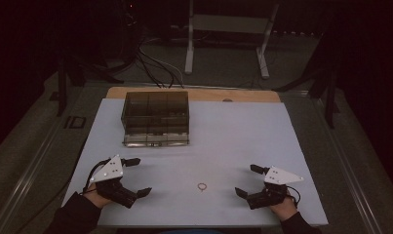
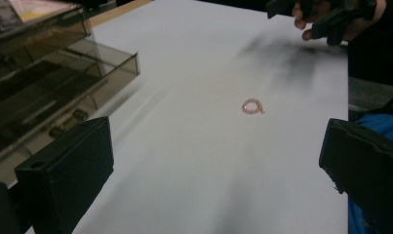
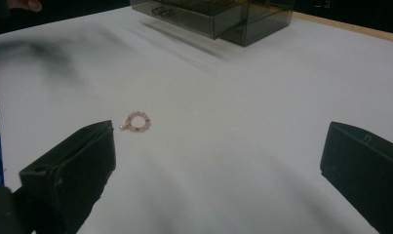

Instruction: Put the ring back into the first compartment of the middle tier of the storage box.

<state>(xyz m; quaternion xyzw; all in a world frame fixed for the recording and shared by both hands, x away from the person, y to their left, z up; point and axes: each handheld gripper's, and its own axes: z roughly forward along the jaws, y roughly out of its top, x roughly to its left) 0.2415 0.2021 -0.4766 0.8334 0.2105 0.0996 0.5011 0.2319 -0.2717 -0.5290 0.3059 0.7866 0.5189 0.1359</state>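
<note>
One small beaded ring [image 1: 202, 186] is lying flat on the white tabletop [image 1: 243, 131], low in the centre of the high view, between the two grippers and touching neither. In the right gripper view it is sitting just beside the left-hand jaw, left of centre. The right gripper [image 1: 246, 180] is resting with its jaws spread wide and holding nothing; the left gripper [image 1: 138, 176], at lower left, is likewise gaping and empty. A smoky plastic drawer box [image 1: 156, 118] is standing well apart, toward the upper left, with a drawer pulled partly out. To pick the ring up cleanly, I judge a gripper should be coming down square over it, jaws straddling the band, then closing gently so the beads are not skidding away.
</note>
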